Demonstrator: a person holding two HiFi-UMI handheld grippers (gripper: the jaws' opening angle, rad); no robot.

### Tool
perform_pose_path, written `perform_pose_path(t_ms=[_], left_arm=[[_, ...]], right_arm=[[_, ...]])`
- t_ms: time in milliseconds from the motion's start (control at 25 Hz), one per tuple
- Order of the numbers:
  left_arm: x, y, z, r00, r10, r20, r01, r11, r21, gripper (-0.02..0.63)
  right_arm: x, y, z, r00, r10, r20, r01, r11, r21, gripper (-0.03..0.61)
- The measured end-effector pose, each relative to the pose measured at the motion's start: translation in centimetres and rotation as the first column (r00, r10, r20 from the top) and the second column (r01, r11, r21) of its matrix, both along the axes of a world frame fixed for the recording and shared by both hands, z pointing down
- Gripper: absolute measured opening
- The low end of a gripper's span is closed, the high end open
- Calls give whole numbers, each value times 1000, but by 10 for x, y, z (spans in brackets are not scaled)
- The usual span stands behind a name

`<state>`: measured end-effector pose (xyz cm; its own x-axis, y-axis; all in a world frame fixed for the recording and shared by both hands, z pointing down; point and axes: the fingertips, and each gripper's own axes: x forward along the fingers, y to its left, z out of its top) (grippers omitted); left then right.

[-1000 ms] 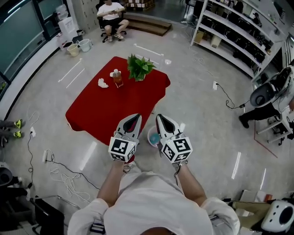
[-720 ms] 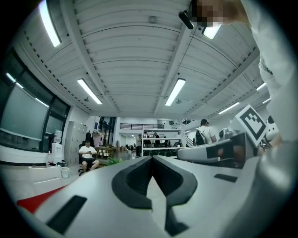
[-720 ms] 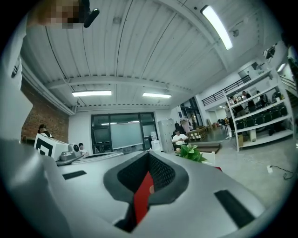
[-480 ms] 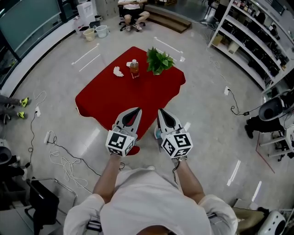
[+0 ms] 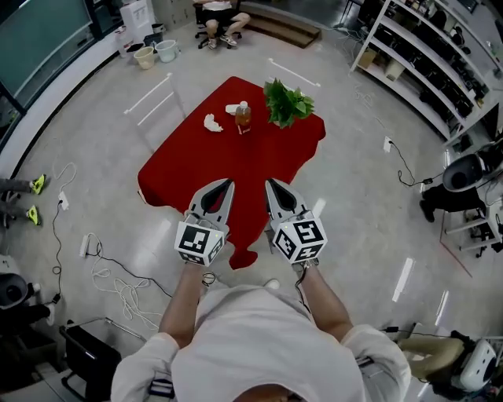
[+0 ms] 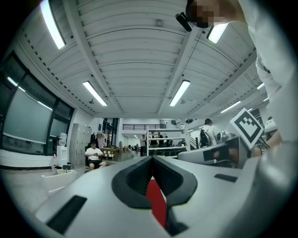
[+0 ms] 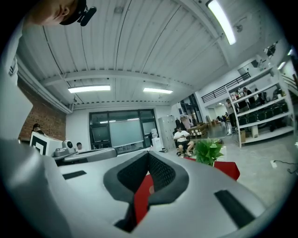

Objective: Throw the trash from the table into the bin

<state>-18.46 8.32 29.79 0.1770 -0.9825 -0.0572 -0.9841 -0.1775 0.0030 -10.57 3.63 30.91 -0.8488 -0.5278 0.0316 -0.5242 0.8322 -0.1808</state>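
A: Right, what's around the table (image 5: 196, 184)?
B: Grey polished floor (image 5: 354, 235) on every side. Long shelving (image 5: 424, 55) runs down the right, and there's a glazed wall (image 5: 39, 39) on the left. A red cloth (image 5: 236, 161) covers the table and droops at the corners. Its near corner sits right below the two grippers.
A: People, clutter?
B: One seated person (image 5: 216, 9) at the far end, past the table. A grey machine (image 5: 462, 171) stands at the right edge, with a cable (image 5: 399, 163) running from it towards a floor socket. Loose white cables (image 5: 114, 283) lie on the floor left of the near corner. There are buckets (image 5: 145, 57) by the far-left wall and yellow-green shoes (image 5: 33, 186) at the left edge.
A: On the table?
B: Everything's at the far end. A potted plant (image 5: 287, 102) is on the far right corner, with a bottle (image 5: 244, 118) of amber liquid upright just left of it. A small white thing (image 5: 232, 109) is right by the bottle; can't tell what it is. The trash, a crumpled white paper (image 5: 212, 122), lies near the bottle's left side, apart from it.
A: Grippers?
B: Side by side and level, with left gripper (image 5: 228, 183) and right gripper (image 5: 269, 182) both pointing at the table. Each has its jaws together with nothing held. Cloth shows red through the slot behind the tips. Only bare cloth lies between the tips and the paper.
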Motion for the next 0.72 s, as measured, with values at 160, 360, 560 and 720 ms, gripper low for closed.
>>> perform_pose_path(t_ms=[160, 360, 560, 720], left_arm=[[-49, 7, 1, 999, 31, -15, -31, 1000, 4, 6], [-94, 4, 7, 997, 69, -27, -69, 998, 1, 6], [-109, -12, 18, 996, 81, -45, -82, 997, -13, 6], [-120, -37, 27, 998, 54, -40, -55, 998, -20, 6]], right_arm=[[-41, 7, 3, 999, 46, -23, -46, 999, 3, 9], [-77, 5, 5, 994, 106, -29, -106, 994, 4, 9], [-89, -19, 20, 989, 129, -70, -130, 991, -11, 9], [-97, -59, 27, 988, 133, -73, -133, 991, 2, 9]])
